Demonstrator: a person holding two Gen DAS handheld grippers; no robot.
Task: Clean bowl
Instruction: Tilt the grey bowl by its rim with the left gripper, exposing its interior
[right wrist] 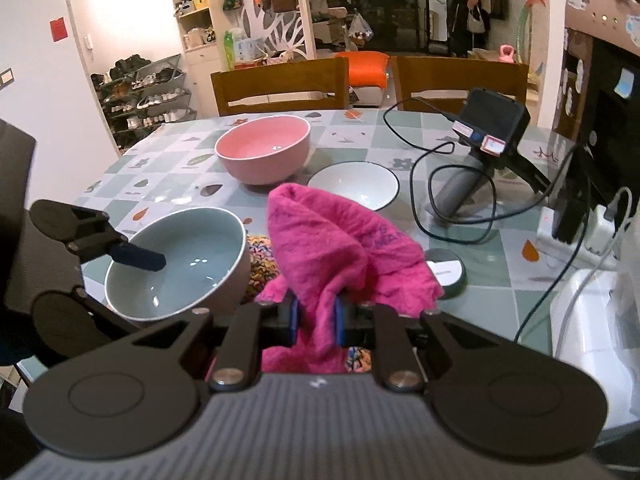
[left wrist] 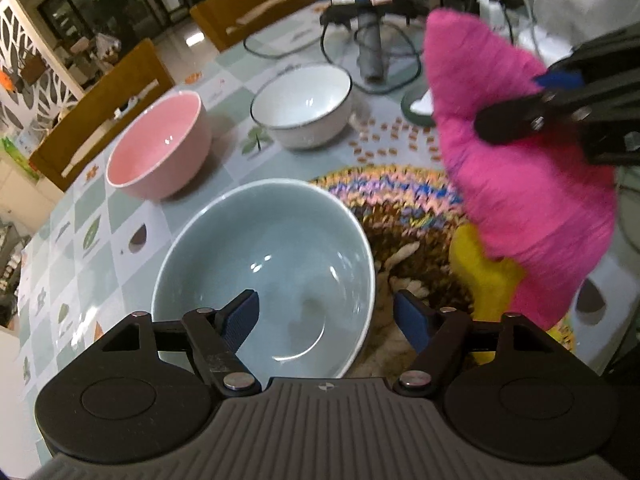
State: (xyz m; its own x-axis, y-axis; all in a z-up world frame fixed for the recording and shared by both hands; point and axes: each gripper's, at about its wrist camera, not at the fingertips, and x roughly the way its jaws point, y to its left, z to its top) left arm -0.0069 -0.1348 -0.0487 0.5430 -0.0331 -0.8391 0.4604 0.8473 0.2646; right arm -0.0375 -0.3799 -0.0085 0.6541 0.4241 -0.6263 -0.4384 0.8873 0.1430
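A grey-blue bowl stands on the table, partly on a knitted mat. My left gripper is open, its jaws astride the bowl's near rim, one finger inside the bowl. The bowl also shows in the right wrist view. My right gripper is shut on a pink cloth and holds it in the air to the right of the bowl. The cloth hangs above the mat in the left wrist view.
A pink bowl and a white bowl stand further back. A yellow object lies on the mat. A camera on a handle with black cables, a round coaster and a power strip lie right. Wooden chairs stand behind.
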